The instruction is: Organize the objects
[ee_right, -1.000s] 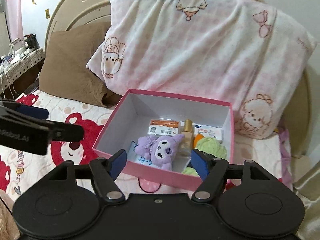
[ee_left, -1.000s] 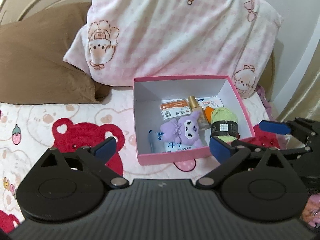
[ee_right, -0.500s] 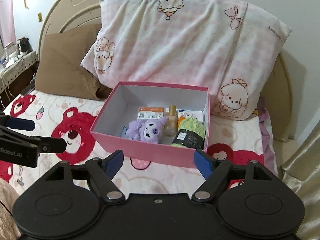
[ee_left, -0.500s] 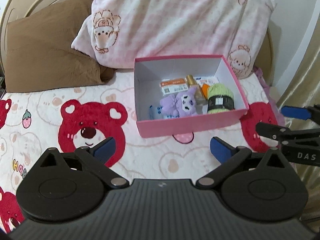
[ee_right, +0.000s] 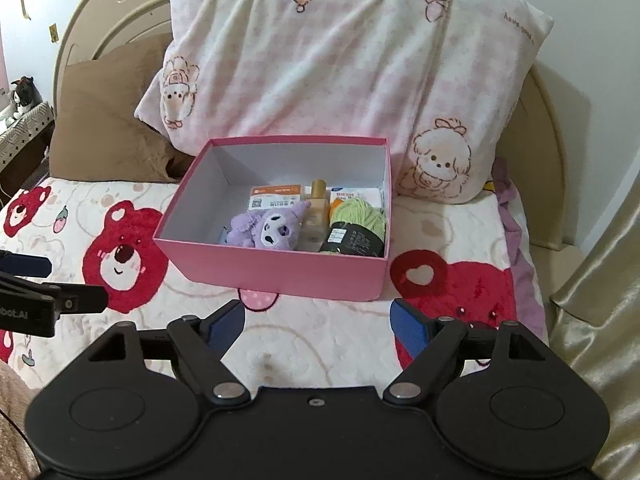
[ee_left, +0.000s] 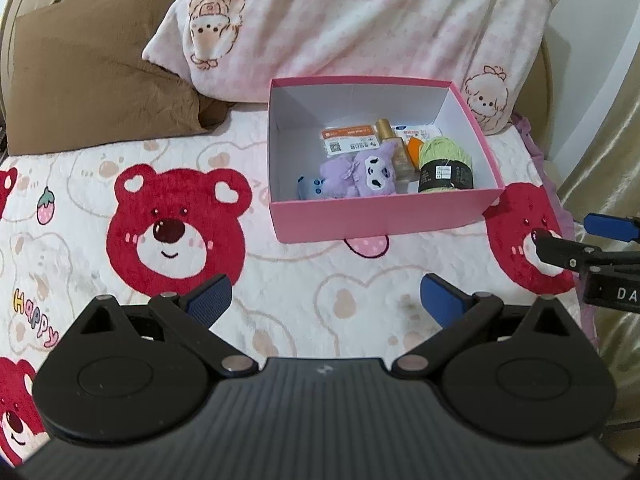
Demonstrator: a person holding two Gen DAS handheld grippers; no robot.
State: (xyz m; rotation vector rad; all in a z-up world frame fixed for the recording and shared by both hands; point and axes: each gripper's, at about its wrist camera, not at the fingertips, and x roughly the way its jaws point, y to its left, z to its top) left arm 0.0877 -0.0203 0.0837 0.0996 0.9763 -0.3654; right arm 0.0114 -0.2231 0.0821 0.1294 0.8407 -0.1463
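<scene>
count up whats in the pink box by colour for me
In the pink box:
purple: 1, plush toy
green: 1, yarn ball with black band
gold: 1, bottle
orange: 2, orange-topped packet and small orange item
blue: 1, small item beside the plush
white: 1, packet at the back
total: 7 visible

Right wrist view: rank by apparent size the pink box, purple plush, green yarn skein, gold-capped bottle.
1. pink box, by far the largest.
2. purple plush.
3. green yarn skein, close to the plush, partly hidden by the box wall, so unsure.
4. gold-capped bottle, smallest.
</scene>
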